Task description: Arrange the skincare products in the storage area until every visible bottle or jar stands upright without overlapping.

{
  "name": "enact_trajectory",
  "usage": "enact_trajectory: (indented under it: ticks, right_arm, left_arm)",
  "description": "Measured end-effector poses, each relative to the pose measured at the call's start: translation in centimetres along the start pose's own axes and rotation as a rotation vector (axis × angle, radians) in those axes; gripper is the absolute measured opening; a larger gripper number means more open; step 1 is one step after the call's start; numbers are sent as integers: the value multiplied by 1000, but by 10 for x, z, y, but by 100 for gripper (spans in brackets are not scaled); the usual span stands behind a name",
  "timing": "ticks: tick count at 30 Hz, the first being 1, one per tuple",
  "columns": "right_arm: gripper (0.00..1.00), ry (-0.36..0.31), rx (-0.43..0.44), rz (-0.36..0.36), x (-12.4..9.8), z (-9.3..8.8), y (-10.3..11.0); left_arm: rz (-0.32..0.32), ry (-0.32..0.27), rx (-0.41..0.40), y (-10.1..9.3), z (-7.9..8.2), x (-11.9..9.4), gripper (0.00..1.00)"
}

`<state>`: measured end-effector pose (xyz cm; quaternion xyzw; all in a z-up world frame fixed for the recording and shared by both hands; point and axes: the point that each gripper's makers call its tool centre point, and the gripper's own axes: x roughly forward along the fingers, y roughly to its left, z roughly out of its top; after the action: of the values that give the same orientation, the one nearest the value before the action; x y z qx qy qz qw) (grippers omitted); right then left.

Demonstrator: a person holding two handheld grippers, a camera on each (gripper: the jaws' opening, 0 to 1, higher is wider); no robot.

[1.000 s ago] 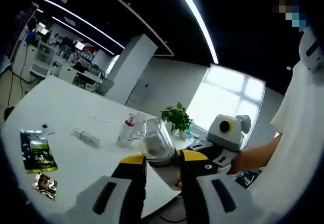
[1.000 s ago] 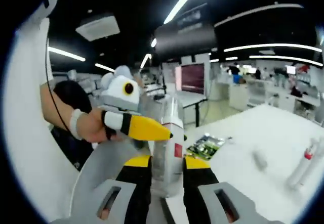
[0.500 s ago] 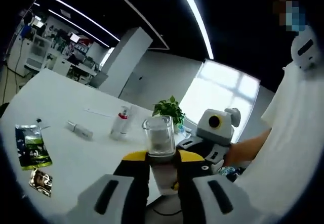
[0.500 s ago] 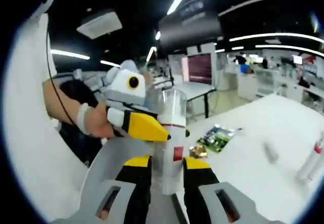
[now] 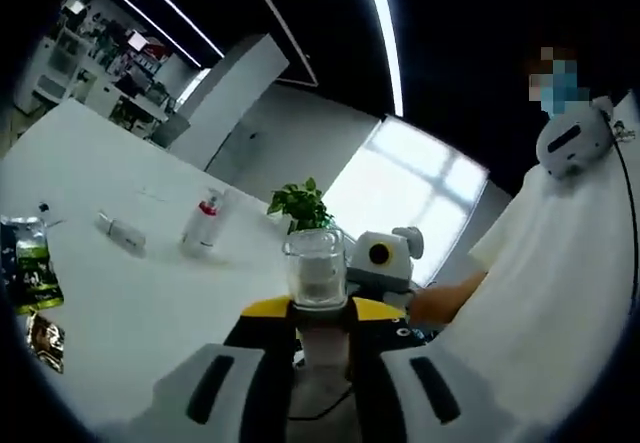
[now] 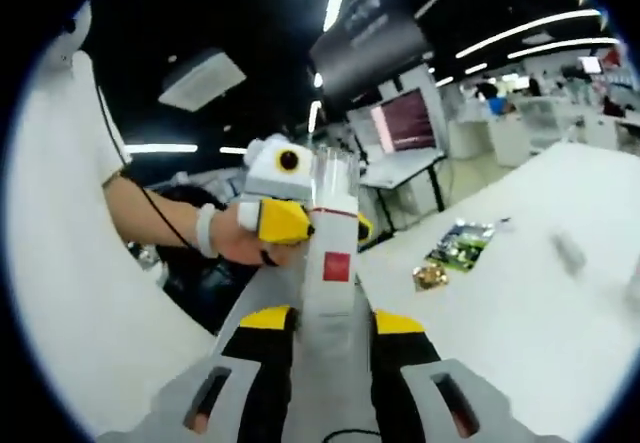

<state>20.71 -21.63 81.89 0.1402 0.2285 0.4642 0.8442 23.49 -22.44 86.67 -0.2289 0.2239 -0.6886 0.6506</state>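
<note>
The white table spreads to the left of the left gripper's yellow-tipped fingers and, in the right gripper view, to the right of the right gripper's fingers. The person's white sleeve fills the right side of the left gripper view.

Both grippers hold 1 white bottle with a clear cap and a small red label. The right gripper's 2 fingers are clenched on its lower body; the left gripper's fingers grasp it just under the cap, which rises between and beyond their tips.

Beyond the left fingers, on the table, a second bottle with a red band stands upright, a white tube lies flat near it, and a potted plant stands farther back. 2 sachets, a green one and a small brown one, lie well to the left.
</note>
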Motion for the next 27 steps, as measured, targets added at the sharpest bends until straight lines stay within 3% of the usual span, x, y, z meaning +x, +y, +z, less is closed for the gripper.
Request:
enact_trajectory:
  ticks: [5, 8, 13, 16, 21, 24, 26, 27]
  right_arm:
    - [22, 43, 43, 92, -17, -9, 15]
    - [20, 65, 37, 101, -22, -12, 18]
    - [17, 59, 108, 94, -29, -6, 20]
    - [16, 19, 89, 12, -31, 0, 6]
    - [15, 23, 65, -148, -33, 2, -8]
    - [15, 17, 77, -255, -35, 1, -19]
    - [15, 26, 90, -348, -37, -2, -30]
    - [15, 46, 85, -377, -38, -4, -33]
  left_arm:
    - [-21, 28, -19, -14, -9, 17, 15]
    - [-45, 61, -31, -20, -15, 24, 15]
    - [-89, 84, -21, -26, -8, 36, 15]
    - [-58, 98, 41, -18, -3, 42, 16]
    - [-29, 54, 37, -10, 1, 51, 19]
    - [40, 37, 14, 1, 1, 58, 19]
    - [113, 67, -27, 9, -6, 60, 21]
    - [138, 86, 10, 12, -9, 62, 23]
